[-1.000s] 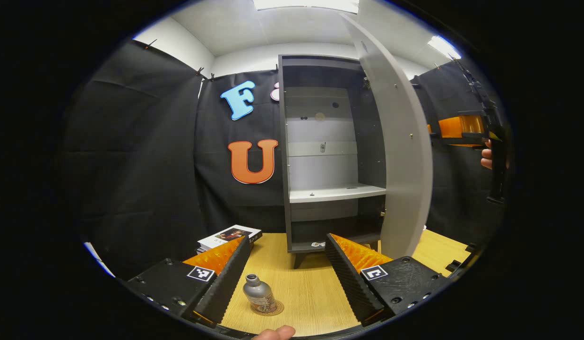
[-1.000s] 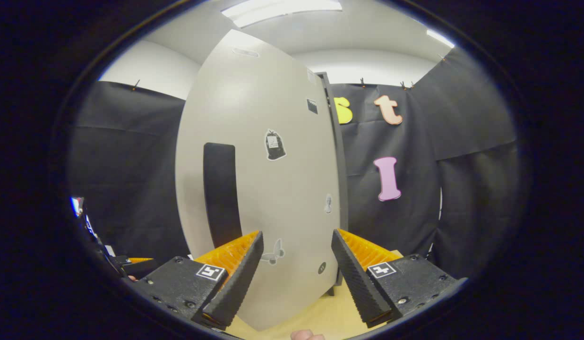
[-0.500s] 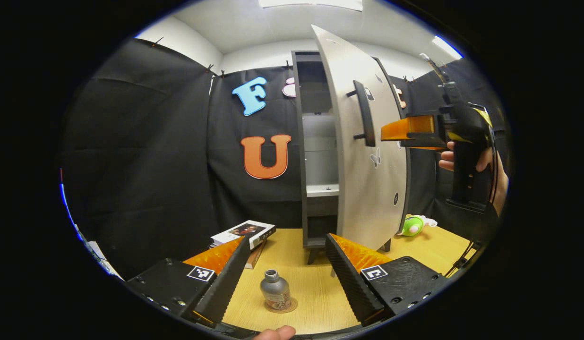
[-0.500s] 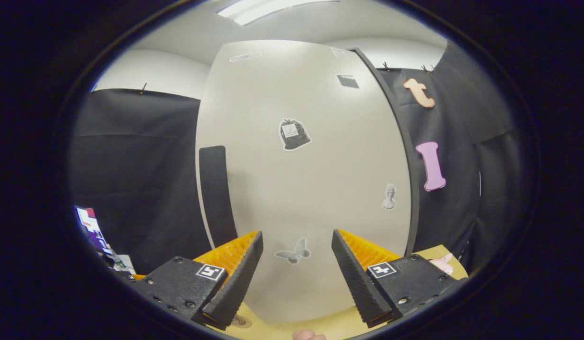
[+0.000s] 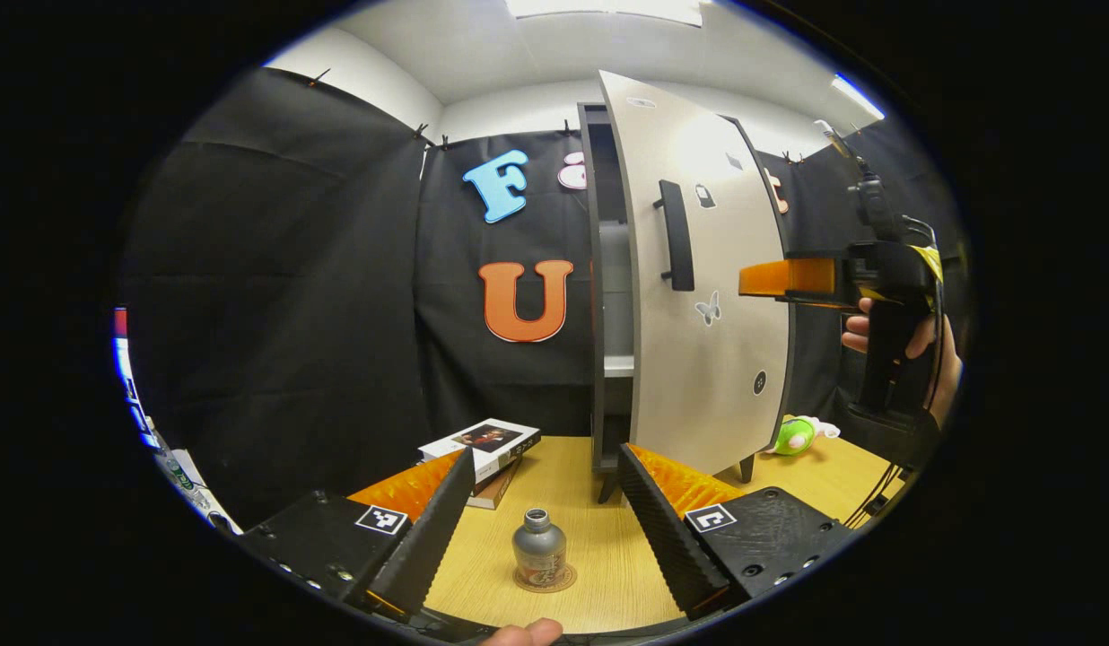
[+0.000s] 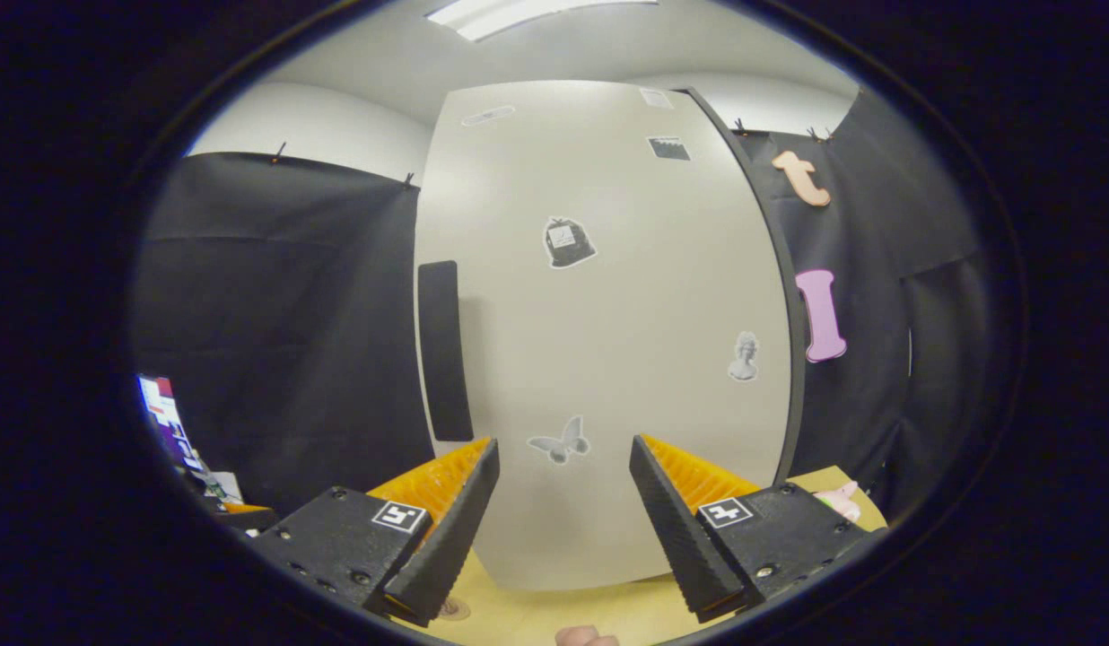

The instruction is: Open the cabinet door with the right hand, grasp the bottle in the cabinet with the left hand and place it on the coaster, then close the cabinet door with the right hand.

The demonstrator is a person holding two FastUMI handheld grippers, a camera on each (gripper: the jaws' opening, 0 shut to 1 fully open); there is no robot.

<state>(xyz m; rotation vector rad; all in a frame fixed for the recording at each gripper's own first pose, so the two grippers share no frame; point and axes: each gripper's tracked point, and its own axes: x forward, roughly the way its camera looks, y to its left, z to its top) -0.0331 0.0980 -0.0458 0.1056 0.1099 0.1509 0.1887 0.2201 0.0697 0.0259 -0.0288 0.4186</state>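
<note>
Pale grey cabinet door (image 6: 608,341) hangs nearly shut, a gap left at its handle edge; light and rigid, likely swings freely; push its flat face near the black bar handle (image 6: 444,350). Right gripper (image 6: 563,449) fingers spread, empty. Left gripper (image 5: 545,458) fingers spread above small silver metal bottle (image 5: 538,545) on round coaster (image 5: 545,579).

One bottle (image 5: 538,549), one coaster (image 5: 545,580), one cabinet (image 5: 608,296), two books (image 5: 483,444), one plush toy (image 5: 795,432), two grippers (image 5: 545,502) (image 6: 563,489).

- This is a test booth, not a real home.
- Black cloth (image 5: 294,296) hangs all around as walls, held up by clips.
- A small cabinet (image 5: 698,296) stands on a wooden table (image 5: 599,556).
- Books (image 5: 483,444) and a green toy (image 5: 792,432) lie on the table too.
- Long white lights (image 5: 608,7) shine on the ceiling.
</note>
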